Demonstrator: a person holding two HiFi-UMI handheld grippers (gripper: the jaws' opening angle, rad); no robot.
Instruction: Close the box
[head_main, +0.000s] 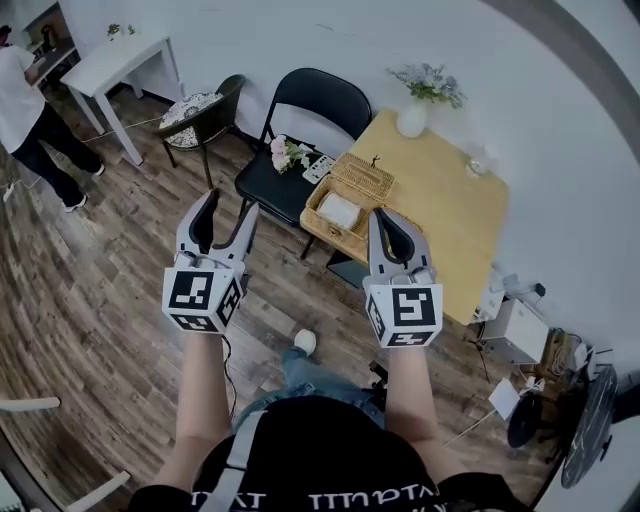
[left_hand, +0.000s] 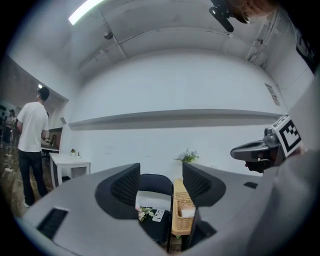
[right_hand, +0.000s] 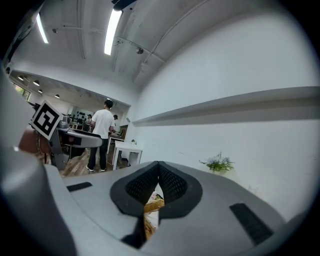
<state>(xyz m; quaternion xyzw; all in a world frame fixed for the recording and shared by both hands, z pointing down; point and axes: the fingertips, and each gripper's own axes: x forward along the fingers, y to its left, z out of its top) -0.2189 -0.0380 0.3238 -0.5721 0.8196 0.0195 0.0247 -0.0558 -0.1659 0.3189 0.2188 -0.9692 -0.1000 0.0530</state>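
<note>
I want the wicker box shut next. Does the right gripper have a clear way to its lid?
Probably yes: nothing stands between the right gripper and the open lid of the box. Its jaws are together, so it may push rather than grip.

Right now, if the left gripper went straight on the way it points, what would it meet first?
Probably the black folding chair, framed between the open jaws of the left gripper; the wicker box lies off to the right. Depth is unclear; nothing nearer shows.

Open wicker box (head_main: 327, 230) on wooden table (head_main: 452, 215).
</note>
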